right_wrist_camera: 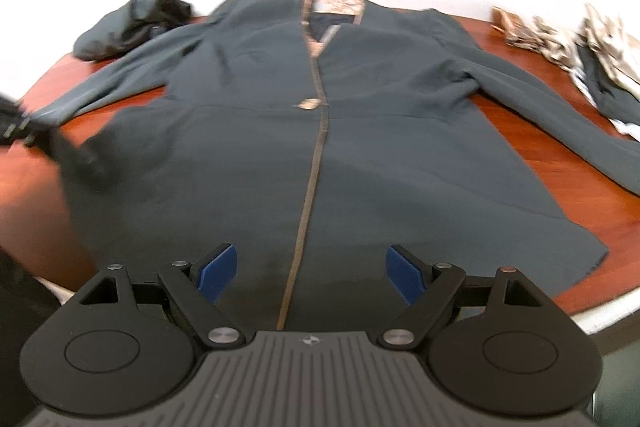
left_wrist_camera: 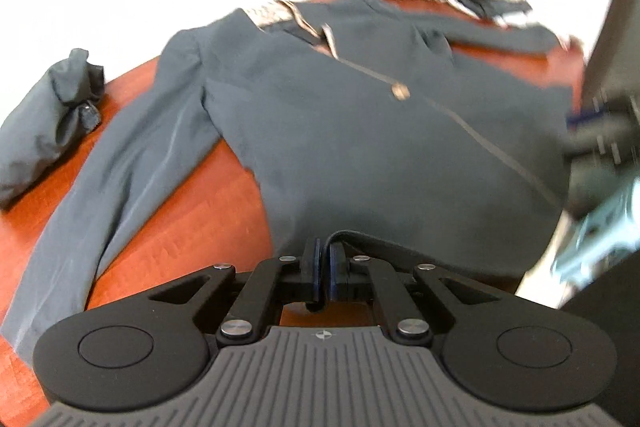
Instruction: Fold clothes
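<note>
My left gripper (left_wrist_camera: 323,267) is clamped on the jacket's (left_wrist_camera: 360,115) bottom hem at the near edge of the tabletop (left_wrist_camera: 192,227); dark fabric is pinched between the blue pads. My right gripper (right_wrist_camera: 312,273) is spread wide, pads apart, empty, over the hem beside the tan front trim (right_wrist_camera: 310,179). The jacket lies flat, front up, across the middle of the tabletop, sleeves out to both sides. A bundled dark garment (right_wrist_camera: 132,23) sits at the far left edge; patterned clothes (right_wrist_camera: 592,47) lie at the far right edge.
</note>
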### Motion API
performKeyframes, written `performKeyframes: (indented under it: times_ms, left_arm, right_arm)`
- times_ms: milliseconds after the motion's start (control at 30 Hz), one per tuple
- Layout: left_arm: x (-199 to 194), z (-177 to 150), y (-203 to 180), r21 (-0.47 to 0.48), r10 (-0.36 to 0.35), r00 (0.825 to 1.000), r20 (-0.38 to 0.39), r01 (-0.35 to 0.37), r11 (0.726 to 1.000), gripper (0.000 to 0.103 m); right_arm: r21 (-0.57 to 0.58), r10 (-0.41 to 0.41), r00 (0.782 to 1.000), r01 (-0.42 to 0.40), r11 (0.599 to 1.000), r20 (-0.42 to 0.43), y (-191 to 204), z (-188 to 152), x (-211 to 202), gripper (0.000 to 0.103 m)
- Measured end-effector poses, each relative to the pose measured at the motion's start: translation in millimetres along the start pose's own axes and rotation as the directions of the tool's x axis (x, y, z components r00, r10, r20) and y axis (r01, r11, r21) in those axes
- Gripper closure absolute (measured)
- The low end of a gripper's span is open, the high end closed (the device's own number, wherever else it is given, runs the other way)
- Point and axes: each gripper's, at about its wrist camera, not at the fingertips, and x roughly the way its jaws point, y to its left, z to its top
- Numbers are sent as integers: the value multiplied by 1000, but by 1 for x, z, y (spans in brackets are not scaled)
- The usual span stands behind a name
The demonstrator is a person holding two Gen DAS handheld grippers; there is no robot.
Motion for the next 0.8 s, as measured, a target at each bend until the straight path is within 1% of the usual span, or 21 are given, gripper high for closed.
performKeyframes:
  times_ms: [100,200,300,367,467,567,600,633,700,800]
  left_arm:
    - [2,24,4,-79,6,1000,0,-6,997,98]
    - [-2,42,2,-98,-13,1000,24,15,995,98]
    - [-6,54,-7,-56,-23,998,53,26,998,98]
    - [-4,57,-12,-21,-22,998,51,23,1000,98]
    - [-4,51,-17,48,-36,999,40,34,998,97]
    - [-2,37,-17,107,-62,998,15,61,992,92]
    - [-2,33,-17,118,-61,998,11,60,991,85]
    - [-2,26,-16,136,-58,998,1,57,989,76]
    - [-1,12,-14,173,-54,998,-20,56,983,68]
    - [-1,-11,-8,220,-41,997,-61,54,974,63]
  right_arm:
    - [-17,31,999,-30,999,11,10,-3,-2,16]
    - [-18,69,997,-69,997,36,24,-7,-5,16]
    - [-36,109,993,-107,994,48,35,-9,-5,16]
    - [-47,128,990,-126,991,51,42,-10,-4,16]
    - [-46,98,995,-96,994,35,41,-15,-1,16]
    - [-46,68,998,-67,997,18,39,-20,2,16]
    - [-46,58,998,-57,997,13,39,-21,3,16]
    - [-47,47,999,-47,998,8,38,-23,4,16]
    - [-46,30,1000,-30,998,-1,33,-26,3,16]
    - [-48,24,1000,-25,999,-4,32,-26,3,16]
